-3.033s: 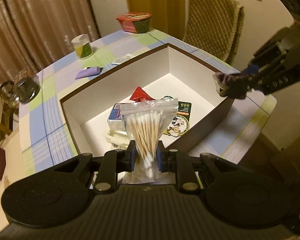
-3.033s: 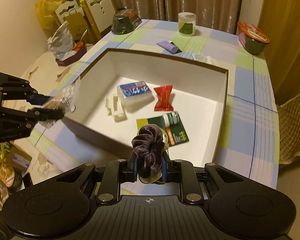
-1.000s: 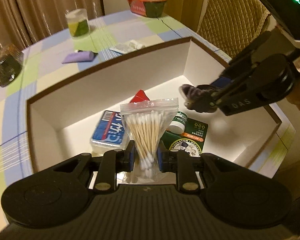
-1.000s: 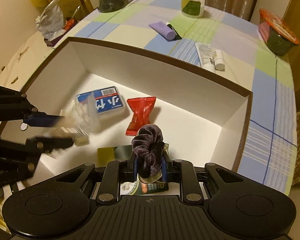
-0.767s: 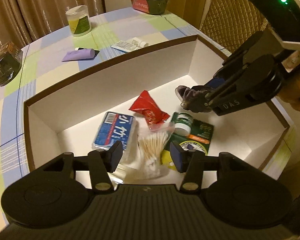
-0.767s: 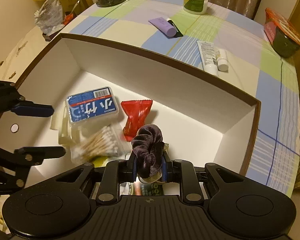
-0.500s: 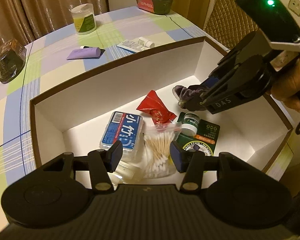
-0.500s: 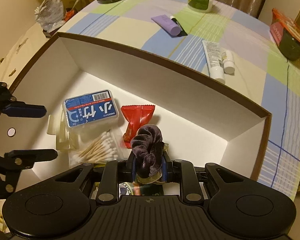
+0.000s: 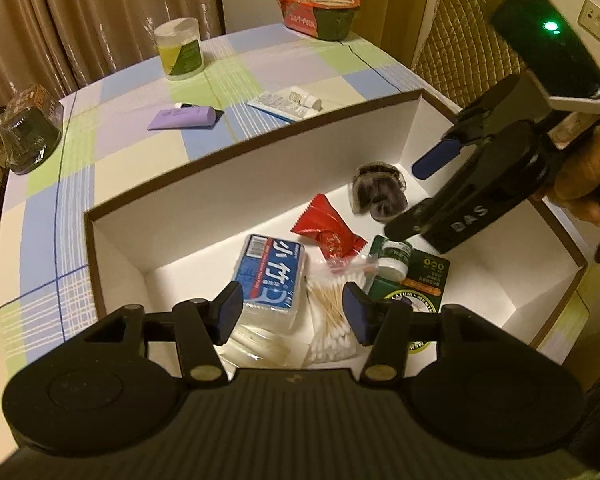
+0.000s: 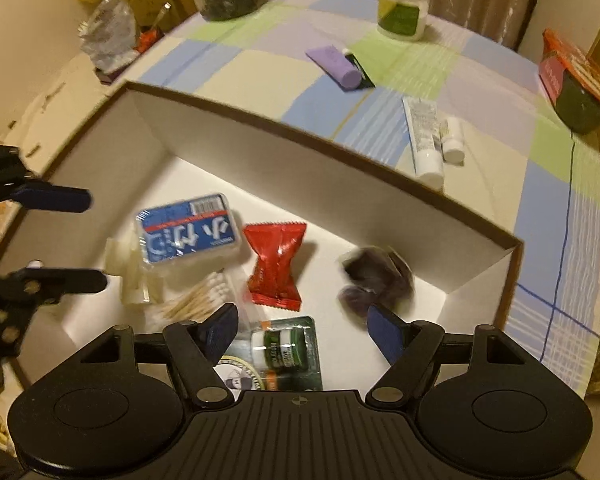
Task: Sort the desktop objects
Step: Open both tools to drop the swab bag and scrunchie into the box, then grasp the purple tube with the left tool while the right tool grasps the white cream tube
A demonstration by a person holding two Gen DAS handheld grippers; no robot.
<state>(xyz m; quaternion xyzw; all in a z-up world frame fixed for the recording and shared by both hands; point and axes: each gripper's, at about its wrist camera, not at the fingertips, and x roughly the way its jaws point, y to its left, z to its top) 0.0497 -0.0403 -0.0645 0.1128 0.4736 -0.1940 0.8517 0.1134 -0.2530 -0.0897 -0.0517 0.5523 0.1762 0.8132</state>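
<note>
From the left wrist view, the left gripper (image 9: 293,312) hangs over the near end of the white box (image 9: 228,178) with its jaws spread wide and nothing between them; the bag of cotton swabs (image 9: 332,316) lies on the box floor just beyond and below the gap, beside the blue tissue pack (image 9: 270,276), which sits ahead of the left jaw. Ahead and to the right of the jaws the right gripper (image 9: 416,194) also stands wide, and the dark scrunchie (image 9: 378,194), blurred, sits just off its tips near the far wall, apparently just let go. From the right wrist view, the right gripper (image 10: 302,326) shows jaws wide and empty; the scrunchie (image 10: 376,280) is ahead of the right jaw, the red candy packet (image 10: 276,264) ahead between them, the green ointment card (image 10: 284,350) just below the gap. Beyond the box, the purple tube (image 10: 334,66) and white tube (image 10: 422,138) lie on the checked tablecloth (image 10: 260,68), probably next to be sorted.
</note>
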